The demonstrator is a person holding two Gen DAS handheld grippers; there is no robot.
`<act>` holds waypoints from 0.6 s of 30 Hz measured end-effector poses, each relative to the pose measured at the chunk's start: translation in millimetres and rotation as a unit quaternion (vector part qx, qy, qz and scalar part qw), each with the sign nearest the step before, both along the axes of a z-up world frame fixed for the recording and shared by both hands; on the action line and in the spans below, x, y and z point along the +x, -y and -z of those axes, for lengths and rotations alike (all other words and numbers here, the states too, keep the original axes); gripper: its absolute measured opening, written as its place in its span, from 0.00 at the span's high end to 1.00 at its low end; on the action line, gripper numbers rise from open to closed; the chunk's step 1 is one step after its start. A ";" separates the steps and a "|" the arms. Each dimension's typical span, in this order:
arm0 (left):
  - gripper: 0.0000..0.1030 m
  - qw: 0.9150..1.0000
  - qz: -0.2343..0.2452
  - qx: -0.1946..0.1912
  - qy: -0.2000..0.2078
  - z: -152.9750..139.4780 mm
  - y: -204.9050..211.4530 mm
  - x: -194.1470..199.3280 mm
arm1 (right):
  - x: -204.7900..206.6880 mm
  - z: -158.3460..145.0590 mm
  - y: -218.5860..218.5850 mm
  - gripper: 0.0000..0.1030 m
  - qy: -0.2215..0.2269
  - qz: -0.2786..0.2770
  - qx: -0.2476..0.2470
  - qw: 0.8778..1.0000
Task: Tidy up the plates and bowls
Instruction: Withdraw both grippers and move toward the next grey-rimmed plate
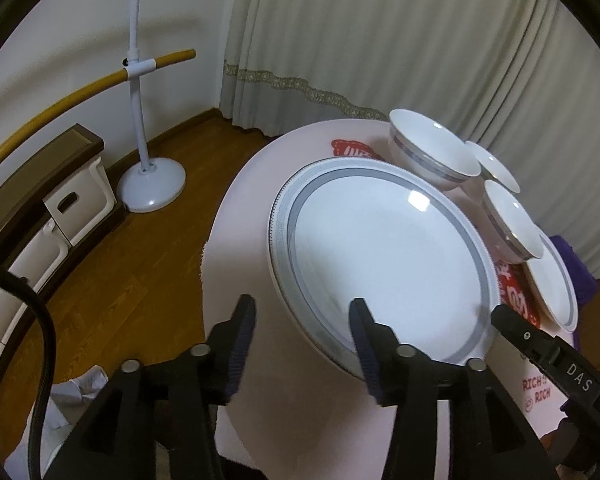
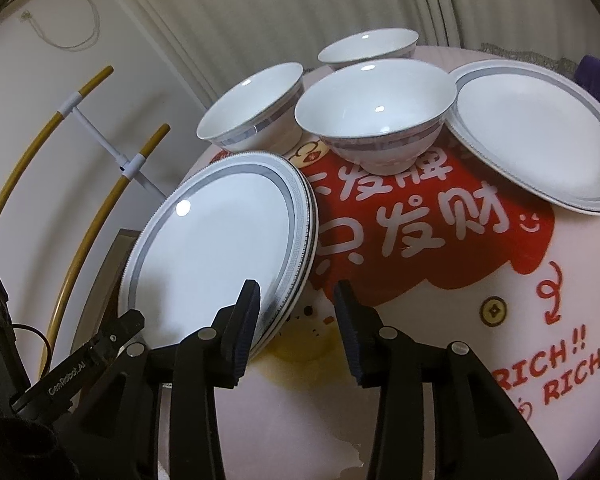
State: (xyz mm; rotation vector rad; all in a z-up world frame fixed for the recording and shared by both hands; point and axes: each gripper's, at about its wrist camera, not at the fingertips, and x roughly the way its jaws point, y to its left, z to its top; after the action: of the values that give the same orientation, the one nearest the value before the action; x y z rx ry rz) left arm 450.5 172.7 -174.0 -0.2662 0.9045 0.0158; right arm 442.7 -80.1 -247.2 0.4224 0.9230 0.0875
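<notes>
A stack of white plates with grey rims lies on the left part of the round pink table. My left gripper is open and straddles the stack's near rim, one finger over the plate and one outside it, pressing on nothing. My right gripper is open over the same stack's right edge, with its left fingertip above the rim. Three white bowls stand behind. A single plate lies at the far right.
The table carries a red print with white lettering. Beyond its left edge is wood floor with a white floor stand and white drawers. A curtain hangs behind, and a purple cloth sits at the right.
</notes>
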 end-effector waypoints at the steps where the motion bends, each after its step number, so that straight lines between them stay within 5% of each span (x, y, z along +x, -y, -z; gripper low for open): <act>1: 0.52 1.000 -0.001 0.002 0.001 -2.1 1.6 -3.3 | -2.9 -3.1 0.7 0.62 0.002 0.000 -0.001 1.000; 11: 0.45 0.999 0.022 0.001 0.042 -44.4 38.3 -56.9 | -43.9 -37.5 23.7 0.54 0.038 0.010 0.001 0.999; 18: 0.28 0.994 0.084 -0.020 0.070 -73.2 97.2 -86.2 | -87.5 -69.0 73.4 0.39 0.081 0.031 -0.011 0.996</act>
State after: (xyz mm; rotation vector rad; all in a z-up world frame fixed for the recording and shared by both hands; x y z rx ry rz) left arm 364.3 75.5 -100.8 -0.2249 0.7854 -0.1758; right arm 355.2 -153.6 -178.2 0.4168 0.7499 0.0549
